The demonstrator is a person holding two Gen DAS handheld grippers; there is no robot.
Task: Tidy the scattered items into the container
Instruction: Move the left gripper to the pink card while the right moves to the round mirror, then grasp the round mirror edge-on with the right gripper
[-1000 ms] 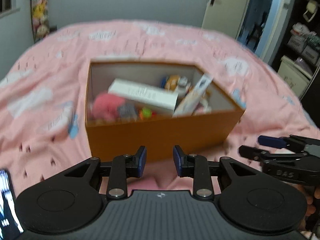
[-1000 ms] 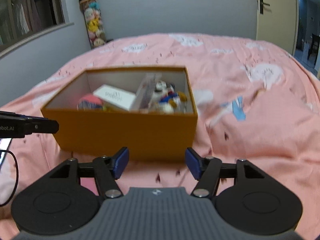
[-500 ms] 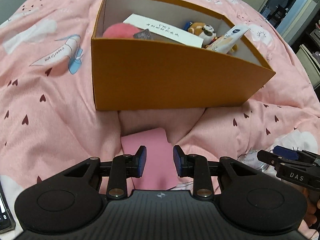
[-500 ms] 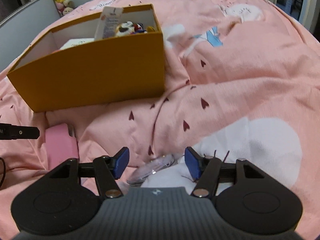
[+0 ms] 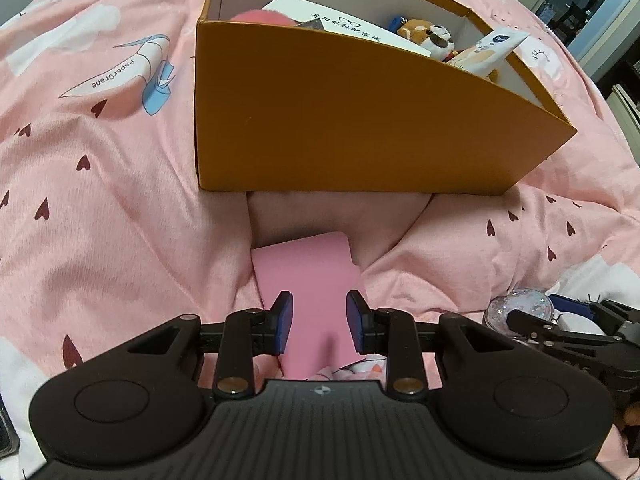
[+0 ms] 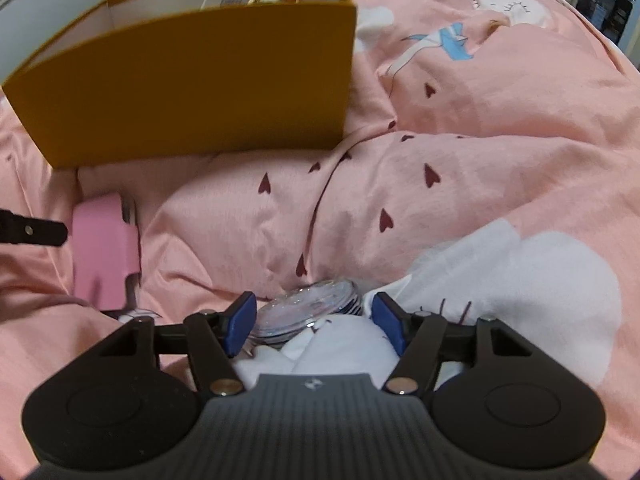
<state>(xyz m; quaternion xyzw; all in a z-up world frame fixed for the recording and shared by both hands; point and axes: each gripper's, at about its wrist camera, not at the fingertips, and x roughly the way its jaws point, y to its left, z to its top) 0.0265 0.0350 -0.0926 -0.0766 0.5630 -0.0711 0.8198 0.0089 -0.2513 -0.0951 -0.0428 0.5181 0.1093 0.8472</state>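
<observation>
An orange box [image 5: 340,120] sits on the pink bed, holding a white carton, a plush toy, a tube and a pink fuzzy thing. A flat pink card-like item [image 5: 316,280] lies on the bedding in front of the box. My left gripper [image 5: 319,326] is open just above its near end. A clear glittery round case [image 6: 308,308] lies on the bedding; my right gripper [image 6: 311,320] is open with its fingers either side of it. The case [image 5: 520,306] and the right gripper show at the right in the left wrist view. The pink item [image 6: 104,252] and box [image 6: 192,84] show in the right wrist view.
The pink quilt [image 6: 460,184] is folded into ridges between the box and the grippers. A dark phone edge [image 5: 6,436] shows at the far lower left. A doorway [image 5: 592,12] lies beyond the bed at the upper right.
Both grippers have dropped from a high view over the box down toward the bedding in front of it. The left has come over the pink item, the right around the glittery case.
</observation>
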